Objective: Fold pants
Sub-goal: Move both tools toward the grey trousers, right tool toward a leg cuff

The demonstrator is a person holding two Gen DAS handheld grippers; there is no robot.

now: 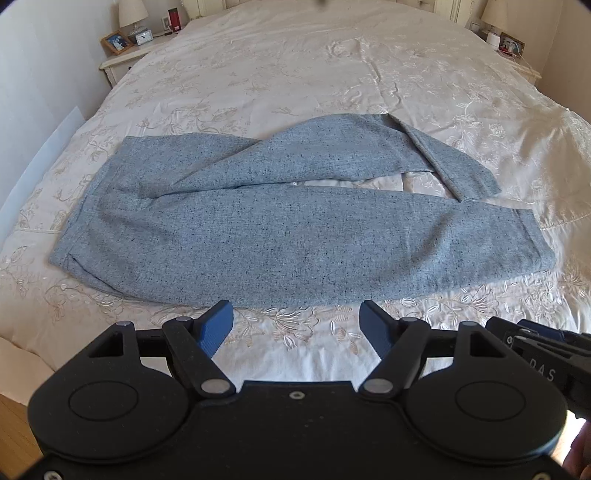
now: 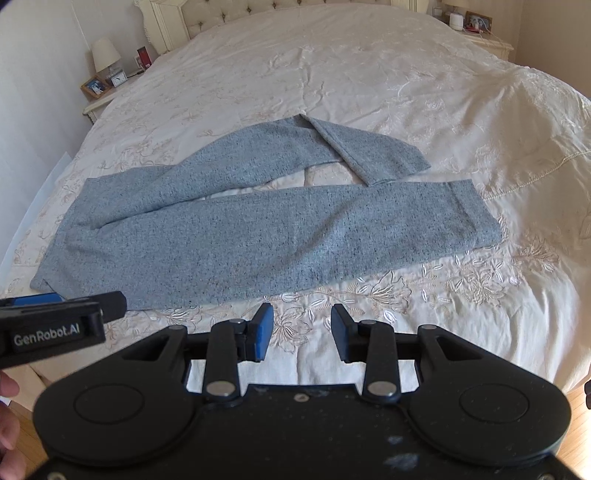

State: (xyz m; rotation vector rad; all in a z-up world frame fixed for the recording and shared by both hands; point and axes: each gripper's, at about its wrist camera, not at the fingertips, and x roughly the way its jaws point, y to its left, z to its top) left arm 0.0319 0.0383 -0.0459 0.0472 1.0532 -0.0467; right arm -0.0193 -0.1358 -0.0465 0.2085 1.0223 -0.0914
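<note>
Grey-blue speckled pants lie spread across the bed, waist to the left and legs running right. The far leg is bent, its hem end folded back over itself at the right. In the right wrist view the same pants fill the middle. My left gripper hovers over the bedspread just short of the near leg's edge, open, nothing between its blue pads. My right gripper is also open and empty, a little short of the near leg. Each gripper shows at the edge of the other's view.
The bed carries a cream embroidered bedspread and has a tufted headboard. A nightstand with lamp, clock and photo frame stands at the far left, another at the far right. Wood floor shows beside the bed's foot.
</note>
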